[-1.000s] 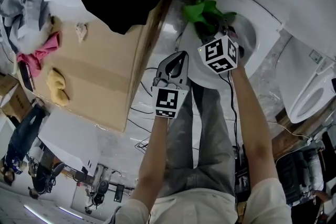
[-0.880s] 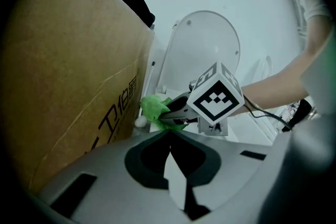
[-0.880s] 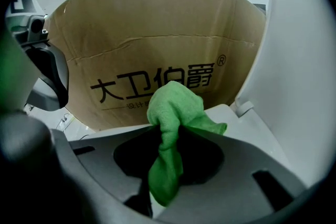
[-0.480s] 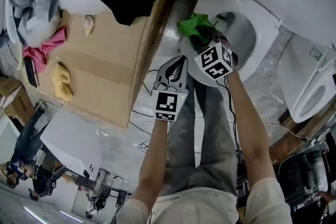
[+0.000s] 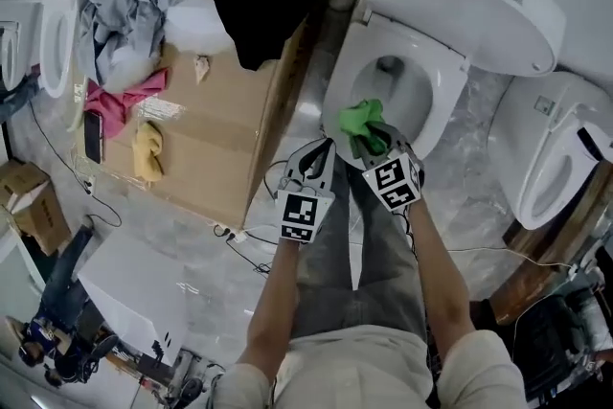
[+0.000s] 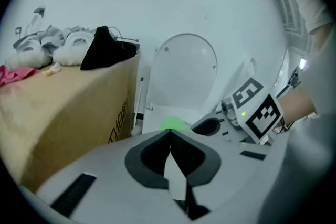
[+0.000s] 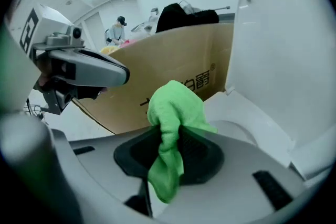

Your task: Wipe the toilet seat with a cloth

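Our right gripper (image 7: 170,134) clamps a green cloth (image 5: 360,123) at the near rim of the toilet seat (image 5: 355,53). Our left gripper (image 6: 169,132), jaws closed on nothing, hovers just left, beside a cardboard box (image 5: 206,124).

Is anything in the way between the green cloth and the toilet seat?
No, nothing that I can see. The lid is up, and the right gripper holds the green cloth right over the front of the toilet seat. The left gripper is shut, off to the side.
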{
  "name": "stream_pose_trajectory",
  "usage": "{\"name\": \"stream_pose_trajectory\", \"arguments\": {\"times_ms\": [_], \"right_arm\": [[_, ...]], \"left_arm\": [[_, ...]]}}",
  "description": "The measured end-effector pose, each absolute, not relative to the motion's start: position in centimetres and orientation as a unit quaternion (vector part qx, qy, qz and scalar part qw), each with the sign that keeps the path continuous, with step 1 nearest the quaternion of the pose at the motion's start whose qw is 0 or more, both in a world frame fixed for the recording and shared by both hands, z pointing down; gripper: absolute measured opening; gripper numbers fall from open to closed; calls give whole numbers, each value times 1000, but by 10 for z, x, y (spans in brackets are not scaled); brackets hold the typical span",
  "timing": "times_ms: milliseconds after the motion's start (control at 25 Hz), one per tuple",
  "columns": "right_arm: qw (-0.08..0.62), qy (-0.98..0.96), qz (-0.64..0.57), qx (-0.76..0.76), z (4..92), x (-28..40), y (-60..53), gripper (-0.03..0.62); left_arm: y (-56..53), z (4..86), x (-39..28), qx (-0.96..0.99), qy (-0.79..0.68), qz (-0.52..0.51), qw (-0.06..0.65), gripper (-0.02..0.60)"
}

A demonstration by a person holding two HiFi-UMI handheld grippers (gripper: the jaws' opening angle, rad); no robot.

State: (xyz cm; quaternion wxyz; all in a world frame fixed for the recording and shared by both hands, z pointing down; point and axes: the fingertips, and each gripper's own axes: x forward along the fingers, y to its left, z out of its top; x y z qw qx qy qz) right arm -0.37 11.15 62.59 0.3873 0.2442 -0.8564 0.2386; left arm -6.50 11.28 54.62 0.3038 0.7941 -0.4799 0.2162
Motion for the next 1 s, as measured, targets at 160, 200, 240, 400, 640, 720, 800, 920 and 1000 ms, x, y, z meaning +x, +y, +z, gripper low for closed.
{"name": "stream_pose_trajectory", "arguments": {"times_ms": [160,200,240,400,640,720,800,920,1000], "right_arm": [[355,-851,246,299,559,28,113,100],[347,-850,245,311,540,34,111,101],[338,-851,240,323,521,41,107,101],[300,-856,201,369,442,65,78,101],[242,-867,149,409,321,105,67,98],[220,-870,134,420,284,118,68,95],[199,-873,118,429,251,124,69,95],[176,-878,102,434,212,129,77,95],[164,-880,98,436,193,131,85,95]], "left_arm": [[112,489,-53,811,-466,212,282,12],[110,473,-50,815,-464,210,276,12],[107,458,-47,820,-462,207,269,12],[81,396,-33,841,-455,187,225,12],[67,302,-2,863,-443,176,169,12],[67,268,9,870,-438,166,152,12],[67,235,15,876,-436,160,129,12],[72,195,21,880,-439,147,108,12],[78,175,25,882,-439,139,102,12]]}}
